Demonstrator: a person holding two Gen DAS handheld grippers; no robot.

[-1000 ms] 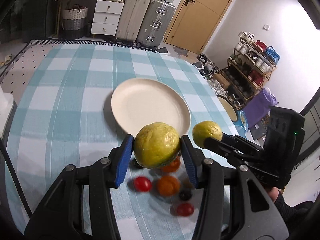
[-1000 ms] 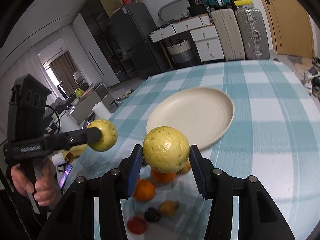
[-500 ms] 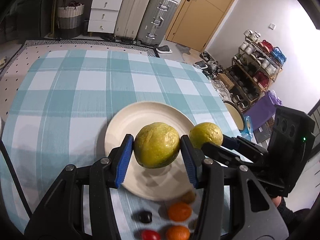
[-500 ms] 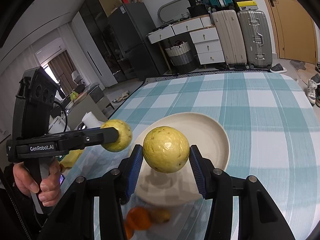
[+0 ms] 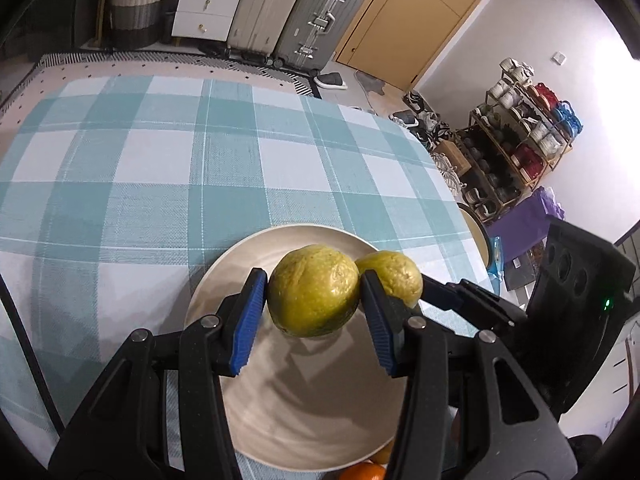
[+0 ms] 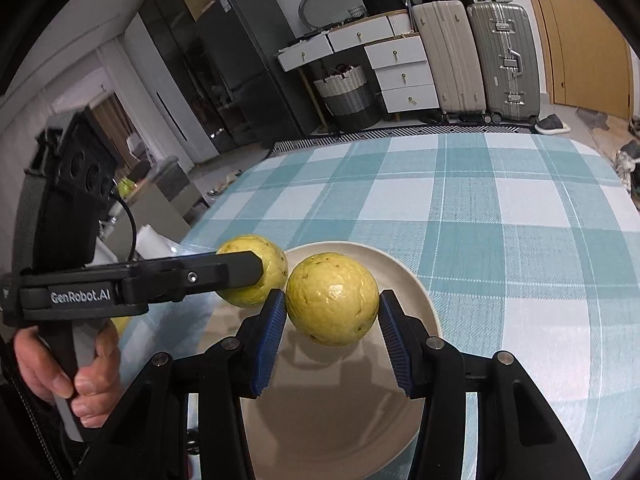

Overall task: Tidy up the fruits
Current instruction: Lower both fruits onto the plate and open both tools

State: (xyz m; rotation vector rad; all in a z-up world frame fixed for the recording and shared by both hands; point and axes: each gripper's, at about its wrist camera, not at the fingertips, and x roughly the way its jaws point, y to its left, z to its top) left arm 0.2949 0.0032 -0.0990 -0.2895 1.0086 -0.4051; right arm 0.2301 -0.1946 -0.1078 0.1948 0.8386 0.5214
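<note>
left gripper (image 5: 314, 306) clamped partway on a yellow-green fruit (image 5: 313, 290), right gripper (image 6: 332, 310) clamped on a second yellow fruit (image 6: 332, 298), both held over the cream plate (image 5: 320, 412), side by side and maybe touching, hard to tell. risk: round fruits roll off the shallow plate once let go, or knock each other on release. an orange (image 5: 364, 473) lies at the plate's near rim. tabletop has a teal checked cloth (image 5: 160, 168); suitcases (image 6: 472, 56), drawers, shoe rack behind.
</note>
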